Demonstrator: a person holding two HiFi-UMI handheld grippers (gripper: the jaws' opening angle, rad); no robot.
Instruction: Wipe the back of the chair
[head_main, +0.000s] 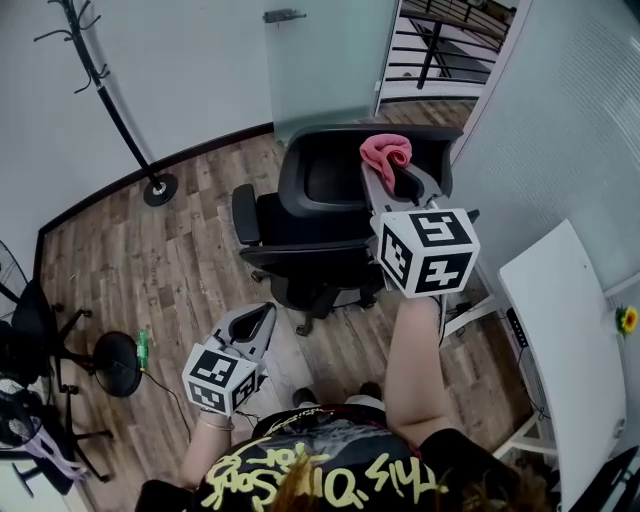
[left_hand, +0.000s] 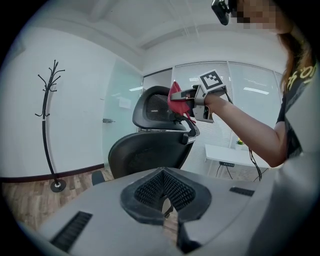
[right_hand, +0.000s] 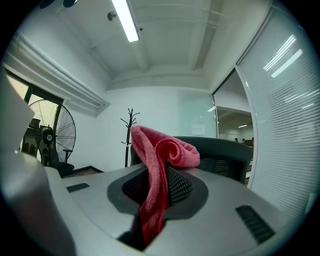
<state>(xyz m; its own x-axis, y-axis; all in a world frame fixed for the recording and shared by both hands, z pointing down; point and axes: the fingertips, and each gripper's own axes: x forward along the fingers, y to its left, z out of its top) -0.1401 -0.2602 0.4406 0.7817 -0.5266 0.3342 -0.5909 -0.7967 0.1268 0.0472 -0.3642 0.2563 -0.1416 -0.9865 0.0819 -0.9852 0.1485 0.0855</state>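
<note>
The right gripper (head_main: 397, 172) is held far out in front, and its jaws pinch a pink cloth (head_main: 385, 152) at the top of the black chair (head_main: 320, 195), on its right side. The left gripper (head_main: 260, 316) hangs low, near the person, with its jaws pressed together and nothing between them.

the left gripper (left_hand: 166, 187) sits low in front, its jaws pressed together with nothing between them. beyond it stands the black chair (left_hand: 150, 152), seen from behind. the right gripper (left_hand: 184, 100), on an outstretched arm, pinches a red cloth (left_hand: 175, 99) up at the headrest (left_hand: 150, 107). a coat stand (left_hand: 46, 125) stands by the left wall, a white desk (left_hand: 227, 152) off to the right.
</note>
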